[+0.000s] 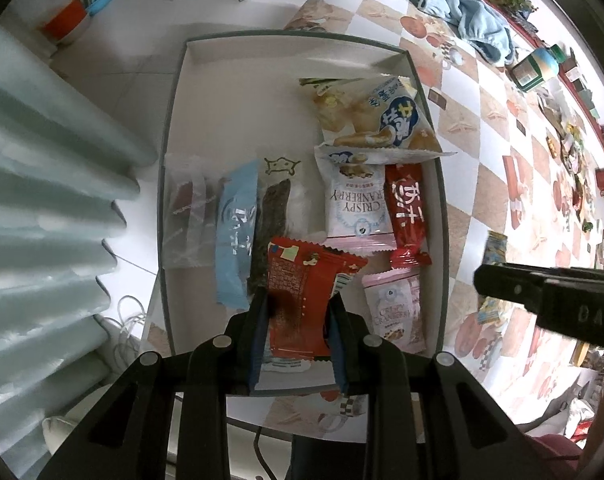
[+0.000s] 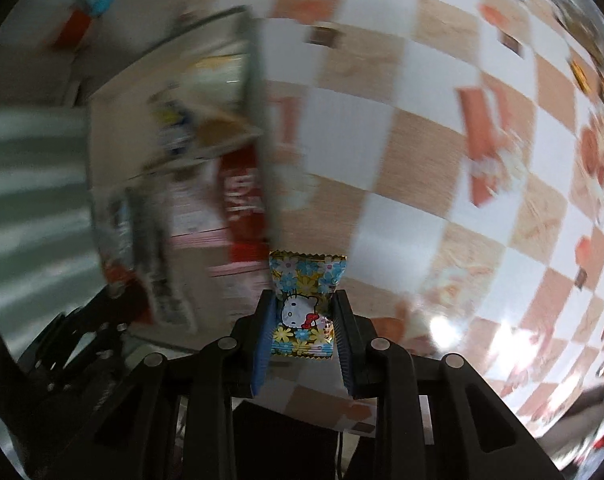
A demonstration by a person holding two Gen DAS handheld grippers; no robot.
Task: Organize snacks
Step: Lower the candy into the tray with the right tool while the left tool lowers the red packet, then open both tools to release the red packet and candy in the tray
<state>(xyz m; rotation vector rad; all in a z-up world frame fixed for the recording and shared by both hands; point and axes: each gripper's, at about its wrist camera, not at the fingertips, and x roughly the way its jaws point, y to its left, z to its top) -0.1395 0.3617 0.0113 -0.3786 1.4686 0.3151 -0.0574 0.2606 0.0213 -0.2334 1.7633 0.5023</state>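
Note:
A white open box [image 1: 238, 92] on the table holds several snack packets: a pale chip bag [image 1: 371, 114], two pink-white cranberry packets [image 1: 355, 206], a red candy bar [image 1: 405, 212], a light blue packet [image 1: 236, 232] and clear-wrapped pieces [image 1: 184, 208]. My left gripper [image 1: 300, 308] is shut on a red snack packet [image 1: 305, 296] above the box's near end. My right gripper [image 2: 303, 308] is shut on a small flowery cartoon-cat packet [image 2: 305, 304], held over the checkered tablecloth just right of the box [image 2: 258, 128]. The right gripper's body [image 1: 549, 292] shows at the left view's right edge.
The checkered tablecloth [image 1: 473, 184] carries scattered small snacks along its far right, a light blue cloth [image 1: 465, 12] and a green-lidded jar [image 1: 535, 68]. A ribbed pale panel [image 1: 42, 208] stands left of the box. White cables [image 1: 126, 320] lie on the floor.

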